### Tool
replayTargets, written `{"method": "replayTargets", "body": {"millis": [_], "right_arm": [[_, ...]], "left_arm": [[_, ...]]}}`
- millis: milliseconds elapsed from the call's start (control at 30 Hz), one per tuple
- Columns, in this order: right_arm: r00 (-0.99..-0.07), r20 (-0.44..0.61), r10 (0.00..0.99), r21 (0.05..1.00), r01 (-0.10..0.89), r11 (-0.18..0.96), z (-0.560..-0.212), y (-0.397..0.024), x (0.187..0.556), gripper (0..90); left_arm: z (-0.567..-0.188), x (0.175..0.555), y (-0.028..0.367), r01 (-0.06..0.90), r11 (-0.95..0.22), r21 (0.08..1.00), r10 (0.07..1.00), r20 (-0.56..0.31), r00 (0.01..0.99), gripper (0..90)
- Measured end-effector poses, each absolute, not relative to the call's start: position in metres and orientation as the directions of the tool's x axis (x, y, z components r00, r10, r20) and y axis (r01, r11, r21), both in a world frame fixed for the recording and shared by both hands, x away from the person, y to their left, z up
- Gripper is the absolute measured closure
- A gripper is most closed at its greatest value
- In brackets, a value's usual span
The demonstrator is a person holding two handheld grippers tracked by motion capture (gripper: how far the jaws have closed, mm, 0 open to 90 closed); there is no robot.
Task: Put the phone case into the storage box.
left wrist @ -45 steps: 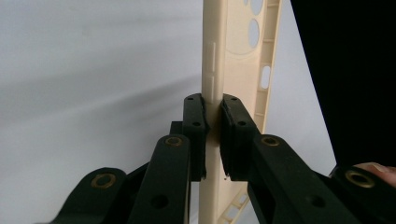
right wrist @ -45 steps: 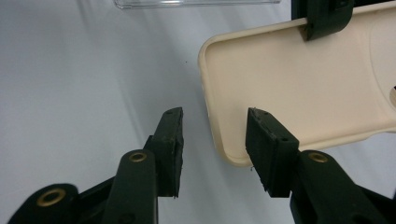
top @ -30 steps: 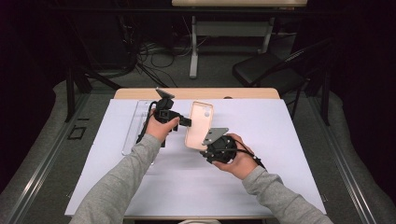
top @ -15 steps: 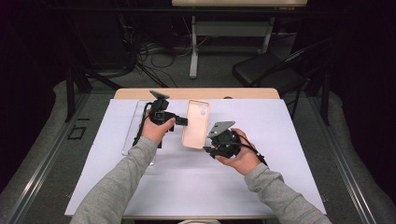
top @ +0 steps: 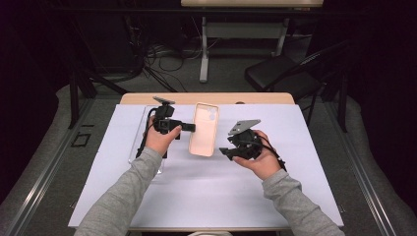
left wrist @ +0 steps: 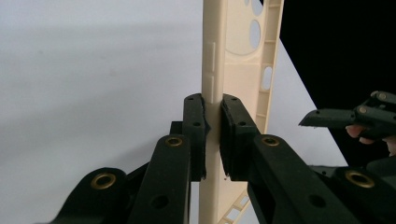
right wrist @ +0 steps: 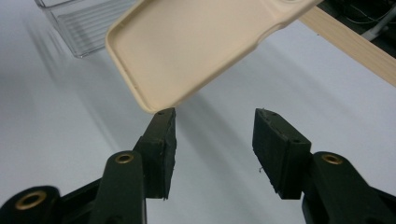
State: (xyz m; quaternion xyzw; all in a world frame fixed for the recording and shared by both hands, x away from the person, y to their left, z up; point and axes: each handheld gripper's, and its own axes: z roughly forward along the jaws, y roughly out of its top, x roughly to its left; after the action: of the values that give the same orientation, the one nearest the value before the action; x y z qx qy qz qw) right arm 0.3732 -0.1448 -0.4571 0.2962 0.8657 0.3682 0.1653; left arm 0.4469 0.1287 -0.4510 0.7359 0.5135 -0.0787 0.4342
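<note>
A: Where could a hand pass on the tabletop (top: 206,196)?

B: The near half of the white sheet lies bare, between and ahead of the two forearms. The right side is bare too, out to the edge.

A: What stands in the way?

B: The beige phone case (top: 204,129), held off the surface at the centre by the left tool (top: 189,127), with the right tool (top: 223,151) near its lower corner. A clear tray (top: 140,142) sits along the left side, under the left arm.
</note>
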Motion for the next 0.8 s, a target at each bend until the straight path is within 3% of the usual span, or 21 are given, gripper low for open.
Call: {"method": "replayTargets", "body": {"millis": [800], "right_arm": [[-0.726,-0.050,0.686,0.768,0.411,0.492,-0.444,-0.146,0.382,46.7]], "left_arm": [[-0.451,0.423,0.135,0.724,-0.122,0.679,0.707,-0.452,0.543,81.9]]}}
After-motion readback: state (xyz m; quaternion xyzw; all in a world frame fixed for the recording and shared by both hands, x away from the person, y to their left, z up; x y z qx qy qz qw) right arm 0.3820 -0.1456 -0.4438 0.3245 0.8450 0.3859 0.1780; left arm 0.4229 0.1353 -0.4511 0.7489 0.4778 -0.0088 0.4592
